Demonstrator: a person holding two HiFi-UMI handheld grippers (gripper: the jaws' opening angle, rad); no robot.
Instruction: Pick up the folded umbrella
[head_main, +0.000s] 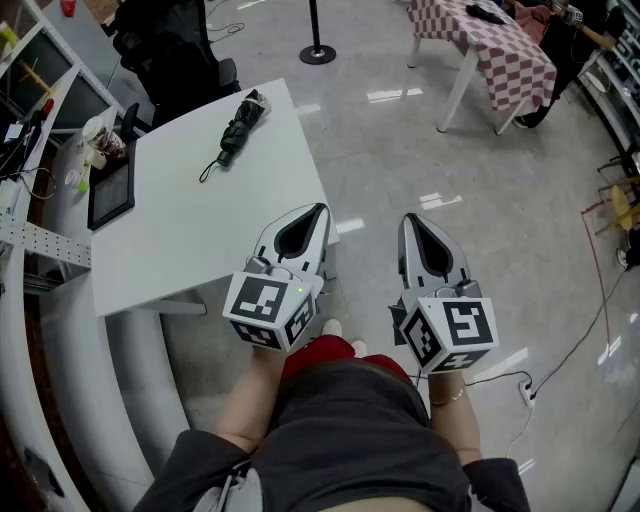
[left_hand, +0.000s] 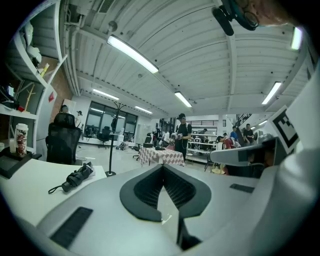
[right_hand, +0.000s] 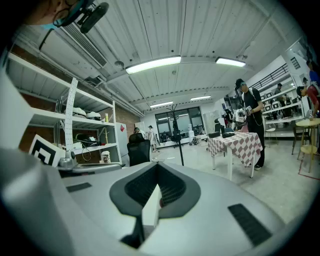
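Here's the left hand-held gripper, held about level in front of the person, jaws clenched together with nothing between them; its own view shows the ribbed pads meeting at the tip. Alongside it, the right hand-held gripper is out over the shiny floor, and it is clamped tight and empty too. The folded umbrella, black, lies on the far right part of the white tabletop, close to its far edge, wrist strap trailing toward the person. It is well apart from both grippers, untouched. In the left gripper view the umbrella sits off to the left. A dark tray and a cup are at the tabletop's left side.
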